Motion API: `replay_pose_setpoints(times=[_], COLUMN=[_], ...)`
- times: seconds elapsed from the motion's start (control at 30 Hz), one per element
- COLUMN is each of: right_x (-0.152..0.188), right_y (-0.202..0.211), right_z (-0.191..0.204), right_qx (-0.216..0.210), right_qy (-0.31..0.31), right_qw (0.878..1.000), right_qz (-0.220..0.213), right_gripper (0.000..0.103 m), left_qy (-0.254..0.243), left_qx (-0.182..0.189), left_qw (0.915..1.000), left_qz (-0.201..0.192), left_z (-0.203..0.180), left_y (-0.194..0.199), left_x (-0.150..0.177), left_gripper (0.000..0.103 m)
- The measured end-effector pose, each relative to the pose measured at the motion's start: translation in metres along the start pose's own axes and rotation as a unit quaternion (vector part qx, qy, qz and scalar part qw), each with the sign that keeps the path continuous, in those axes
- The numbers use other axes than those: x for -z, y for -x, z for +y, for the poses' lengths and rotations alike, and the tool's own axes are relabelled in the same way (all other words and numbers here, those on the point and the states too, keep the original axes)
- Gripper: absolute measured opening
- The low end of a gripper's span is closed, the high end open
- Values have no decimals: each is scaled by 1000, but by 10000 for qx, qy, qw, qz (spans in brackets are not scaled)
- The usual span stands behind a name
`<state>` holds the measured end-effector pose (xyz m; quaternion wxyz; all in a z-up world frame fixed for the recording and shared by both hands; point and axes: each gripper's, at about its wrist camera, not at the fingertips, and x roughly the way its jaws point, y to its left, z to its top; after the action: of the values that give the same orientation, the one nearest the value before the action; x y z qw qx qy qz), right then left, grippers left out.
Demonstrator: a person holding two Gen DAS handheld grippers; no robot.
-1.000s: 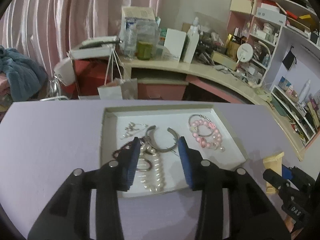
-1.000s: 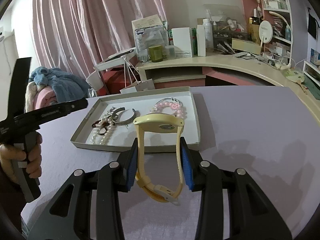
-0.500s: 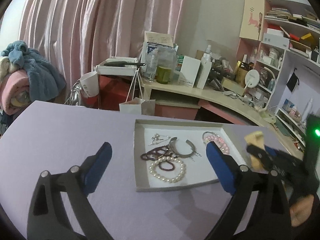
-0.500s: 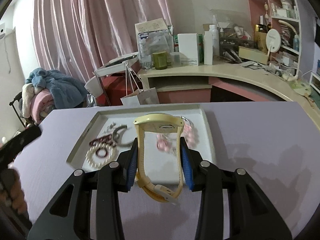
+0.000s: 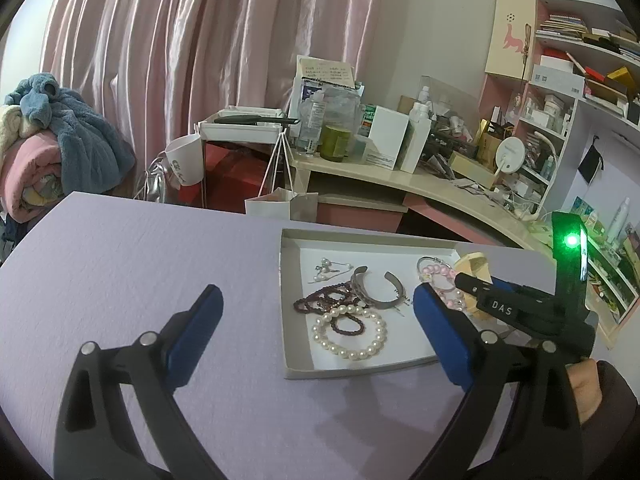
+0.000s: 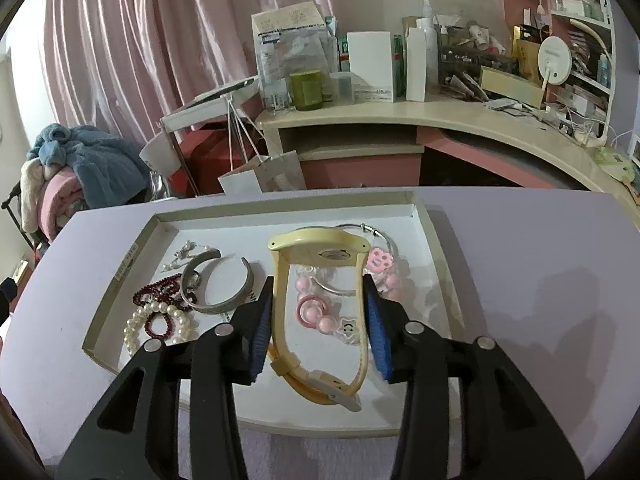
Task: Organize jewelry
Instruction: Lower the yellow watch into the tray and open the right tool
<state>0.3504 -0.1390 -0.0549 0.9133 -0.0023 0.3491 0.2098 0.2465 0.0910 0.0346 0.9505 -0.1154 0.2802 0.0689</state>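
Note:
A shallow white tray (image 6: 157, 224) (image 5: 289, 272) on the lilac table holds a pearl bracelet (image 5: 349, 333), dark red beads (image 5: 320, 300), a silver cuff (image 6: 216, 280) (image 5: 376, 285), small earrings (image 5: 326, 268) and a pink bead bracelet (image 6: 320, 314). My right gripper (image 6: 318, 312) is shut on a yellow watch (image 6: 320, 248) and holds it over the tray's right half; it also shows in the left wrist view (image 5: 472, 266). My left gripper (image 5: 316, 320) is wide open and empty, above the table in front of the tray's left part.
A cluttered beige desk (image 6: 400, 116) with bottles and boxes stands behind the table. A shelf unit (image 5: 560, 100) is at the right. A pile of blankets (image 5: 48, 148) lies at the left. A paper bag (image 6: 260, 176) stands behind the table edge.
My left gripper has opened wide and drawn back and left from the tray. My right gripper has carried the yellow watch forward over the tray.

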Motion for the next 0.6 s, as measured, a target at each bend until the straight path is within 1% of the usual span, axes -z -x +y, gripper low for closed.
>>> replay_pose_setpoints(times=[0.03, 0.1, 0.2, 0.33, 0.37, 0.43, 0.53, 0.6], right_x=[0, -1, -1, 0, 2, 6, 14, 19], right_y=[1, 7, 28, 54, 61, 75, 92, 99], right_z=[0, 0, 2, 0, 0, -1, -1, 1], right_qx=[-32, -39, -47, -61, -61, -81, -123, -93], right_qy=[-10, -7, 52, 64, 70, 55, 29, 63], right_qw=[10000, 9999, 9995, 9984, 9980, 9971, 9957, 9949], right_qz=[-20, -99, -311, -557, -621, -753, -920, -1001], right_gripper=[55, 62, 63, 78, 80, 89, 96, 99], left_qy=[-2, -10, 19, 19, 16, 22, 61, 65], left_qx=[0, -8, 0, 41, 42, 59, 135, 189], left_qw=[10000, 10000, 10000, 9999, 9999, 9998, 9997, 9996], left_qz=[0, -18, -32, -99, -119, -167, -204, -223], left_z=[0, 1, 1, -1, -2, -5, -10, -12], left_y=[0, 1, 1, 8, 11, 17, 24, 27], left_x=[1, 1, 0, 1, 2, 4, 8, 11], left_gripper=[96, 97, 100, 101, 101, 101, 101, 101])
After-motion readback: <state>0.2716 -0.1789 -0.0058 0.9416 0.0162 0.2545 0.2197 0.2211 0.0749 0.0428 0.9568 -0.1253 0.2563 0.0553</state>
